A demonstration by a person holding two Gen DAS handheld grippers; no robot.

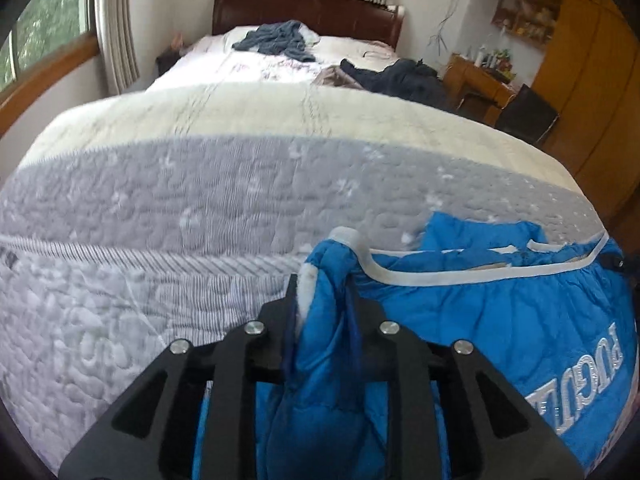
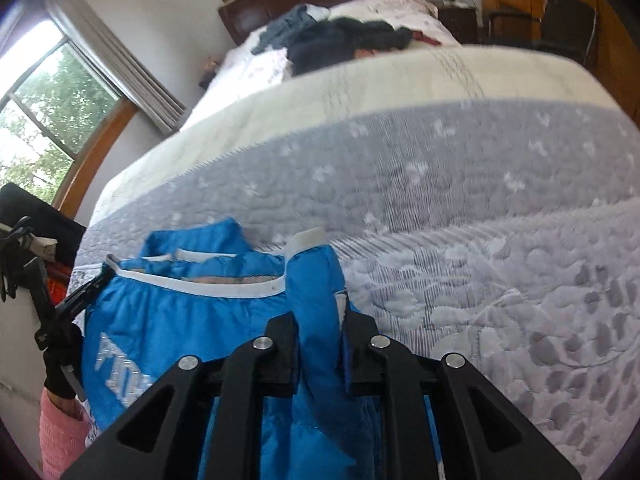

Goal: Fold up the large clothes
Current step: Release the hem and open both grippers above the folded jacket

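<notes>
A bed (image 1: 240,184) fills both views, covered by a quilted spread with a cream band above a grey band stitched with pale motifs. At its far end stand a dark wooden headboard (image 1: 308,10), a crumpled grey-blue garment (image 1: 276,42) and a dark heap of clothes (image 1: 400,76). Windows with wooden frames and striped curtains (image 1: 116,36) show green trees outside; a wooden desk (image 1: 476,80) and tall wooden cabinets line the other wall.

The blue padded jacket (image 1: 500,320), trimmed in white, hangs over the near edge of the bed. Silver lettering on it appears upside down in the left wrist view and is only partly visible, so I cannot read it.

The left claw (image 1: 324,308) is clamped narrow on a fold of the jacket. The right claw (image 2: 320,336) likewise pinches blue fabric near a white cuff.
</notes>
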